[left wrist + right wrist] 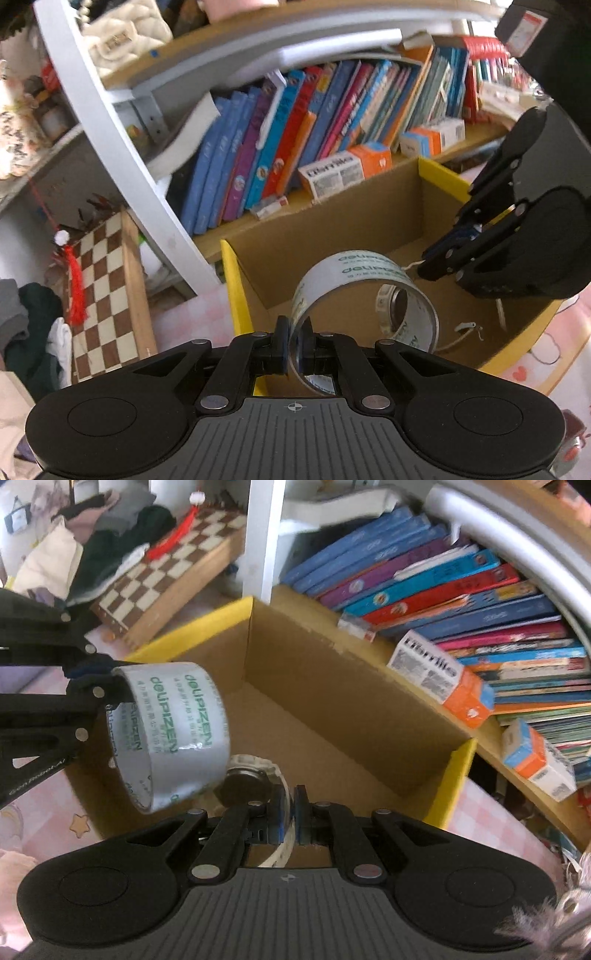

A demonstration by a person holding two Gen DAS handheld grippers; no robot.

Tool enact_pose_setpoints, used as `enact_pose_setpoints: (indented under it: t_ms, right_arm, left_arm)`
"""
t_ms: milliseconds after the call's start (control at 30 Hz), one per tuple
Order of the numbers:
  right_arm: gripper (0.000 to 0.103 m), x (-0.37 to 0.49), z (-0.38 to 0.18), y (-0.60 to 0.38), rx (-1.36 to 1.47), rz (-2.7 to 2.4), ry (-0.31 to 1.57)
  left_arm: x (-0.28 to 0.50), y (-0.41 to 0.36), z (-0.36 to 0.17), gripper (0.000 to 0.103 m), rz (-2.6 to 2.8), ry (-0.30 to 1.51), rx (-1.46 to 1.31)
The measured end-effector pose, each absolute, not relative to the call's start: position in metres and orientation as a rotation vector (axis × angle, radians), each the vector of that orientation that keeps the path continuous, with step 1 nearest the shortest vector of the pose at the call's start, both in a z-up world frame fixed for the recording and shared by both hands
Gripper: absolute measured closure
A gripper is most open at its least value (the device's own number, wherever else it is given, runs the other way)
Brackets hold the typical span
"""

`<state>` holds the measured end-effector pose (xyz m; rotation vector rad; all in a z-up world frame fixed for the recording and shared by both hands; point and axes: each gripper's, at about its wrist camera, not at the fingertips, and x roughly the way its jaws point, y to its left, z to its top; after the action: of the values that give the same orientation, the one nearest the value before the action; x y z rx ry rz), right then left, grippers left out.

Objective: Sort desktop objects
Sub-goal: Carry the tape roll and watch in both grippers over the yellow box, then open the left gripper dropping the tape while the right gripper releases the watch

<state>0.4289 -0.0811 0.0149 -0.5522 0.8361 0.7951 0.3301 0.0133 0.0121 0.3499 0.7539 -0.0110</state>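
1. A bookshelf [332, 206] of pale wood fills the background, packed with leaning books [295, 122] in blue, purple, red and pink. Small orange-and-white boxes [347, 170] lie on the shelf in front of the books.
2. An open cardboard box [332, 686] with yellow-edged flaps stands on a pink patterned surface [40, 812], just in front of the shelf. Its brown floor is mostly bare.
3. A folded chessboard [107, 295] leans to the side of the box, with a red tassel [75, 291] hanging against it and a heap of clothes [103, 528] beyond.
4. The left gripper [293, 347] is closed on the wall of a roll of clear packing tape [369, 291] with green lettering, one pad inside the ring and one outside. The roll hangs over the open box, above its floor.
5. The right gripper [291, 816] is pinched tight on a pale strap or band [284, 849] that runs between its pads. The strap seems to belong to a watch-like thing [247, 779] with a round dark body, just ahead of the fingertips and over the box; what it is exactly cannot be told.
6. In the left wrist view the right gripper [436, 266] sits just beside the tape roll, with a thin pale cord [461, 332] trailing below it inside the box.
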Motion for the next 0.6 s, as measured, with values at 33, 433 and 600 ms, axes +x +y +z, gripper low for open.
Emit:
enact_pose_setpoints:
  t_ms: [33,433,600]
  right_arm:
    - [0.098,0.432,0.010,-0.079,-0.561,0.798,0.848]
    - [0.098,0.450,-0.012,-0.068,-0.626,0.799,0.917]
    - [0.098,0.456,-0.015,-0.068,-0.629,0.791,0.936]
  left_arm:
    - [0.333,0.013,0.009,0.100,-0.016,0.766,0.353]
    - [0.350,0.018,-0.017,0.099,-0.036,0.868,0.369]
    - [0.354,0.017,-0.019,0.098,-0.039,0.879,0.383]
